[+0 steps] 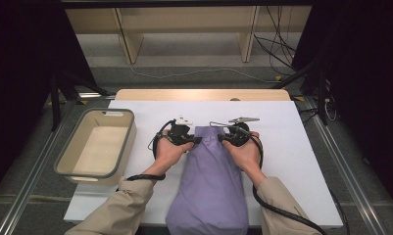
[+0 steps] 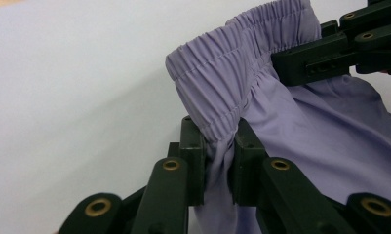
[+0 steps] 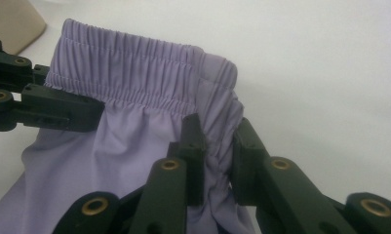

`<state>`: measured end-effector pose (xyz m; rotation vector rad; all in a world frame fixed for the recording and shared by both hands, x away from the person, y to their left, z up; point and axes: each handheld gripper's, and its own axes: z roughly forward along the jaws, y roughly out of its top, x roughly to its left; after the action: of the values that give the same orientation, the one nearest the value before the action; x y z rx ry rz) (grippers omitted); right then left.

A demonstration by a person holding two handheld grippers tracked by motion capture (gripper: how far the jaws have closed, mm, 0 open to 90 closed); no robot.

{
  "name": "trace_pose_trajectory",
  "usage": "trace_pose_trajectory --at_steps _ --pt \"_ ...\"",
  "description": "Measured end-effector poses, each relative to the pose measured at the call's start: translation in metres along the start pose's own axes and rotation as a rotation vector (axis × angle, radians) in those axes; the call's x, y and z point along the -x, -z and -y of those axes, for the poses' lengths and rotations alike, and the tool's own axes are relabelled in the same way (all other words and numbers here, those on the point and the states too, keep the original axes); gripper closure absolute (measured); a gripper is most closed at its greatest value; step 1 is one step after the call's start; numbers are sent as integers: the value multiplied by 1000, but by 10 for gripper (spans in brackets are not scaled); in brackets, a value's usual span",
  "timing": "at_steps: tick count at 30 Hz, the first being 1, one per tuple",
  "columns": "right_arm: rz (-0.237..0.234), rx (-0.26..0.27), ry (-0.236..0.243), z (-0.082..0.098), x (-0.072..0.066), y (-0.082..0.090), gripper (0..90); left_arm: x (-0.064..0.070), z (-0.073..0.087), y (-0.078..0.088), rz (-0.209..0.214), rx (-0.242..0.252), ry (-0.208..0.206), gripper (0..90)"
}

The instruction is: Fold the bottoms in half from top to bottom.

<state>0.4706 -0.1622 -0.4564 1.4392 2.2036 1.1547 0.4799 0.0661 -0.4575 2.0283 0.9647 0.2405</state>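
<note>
The left gripper [image 2: 218, 161] is clamped on the gathered elastic waistband of a lilac, thin-fabric garment [image 2: 324, 126], the cloth bunched tight between its two black jaws. In the left gripper view the waistband rises from the jaws and curves away to the upper right, where the right gripper [image 2: 281, 66] bites the same band.

The right gripper [image 3: 217, 161] likewise pinches the waistband's other corner, with puckered cloth squeezed between its jaws; in its own view the band runs off to the upper left, to where the left gripper [image 3: 98, 114] grips it.

From above, the left gripper [image 1: 198, 140] and right gripper [image 1: 221, 139] face each other across the garment's [image 1: 211, 186] top edge. The garment's body trails from both grippers back toward the person, lying flat on the white table cover [image 1: 292, 142] and reaching the table's near edge between the two beige sleeves.

Well to the outer side of the left gripper sits a beige rectangular plastic bin with a grey rim [image 1: 69, 155], partly overhanging the cover's edge.
</note>
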Motion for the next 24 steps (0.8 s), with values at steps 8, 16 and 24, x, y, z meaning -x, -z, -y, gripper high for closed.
trace_pose_trajectory --at_steps 8,16,24 --pt "6 44 20 -7 -2 5 790 0 -11 6 -18 19 -37 786" --pt "13 73 32 -13 -2 8 789 -1 -15 8 -26 42 -48 786" --pt "13 102 47 -16 -4 11 789 -2 -19 13 -28 72 -43 785"
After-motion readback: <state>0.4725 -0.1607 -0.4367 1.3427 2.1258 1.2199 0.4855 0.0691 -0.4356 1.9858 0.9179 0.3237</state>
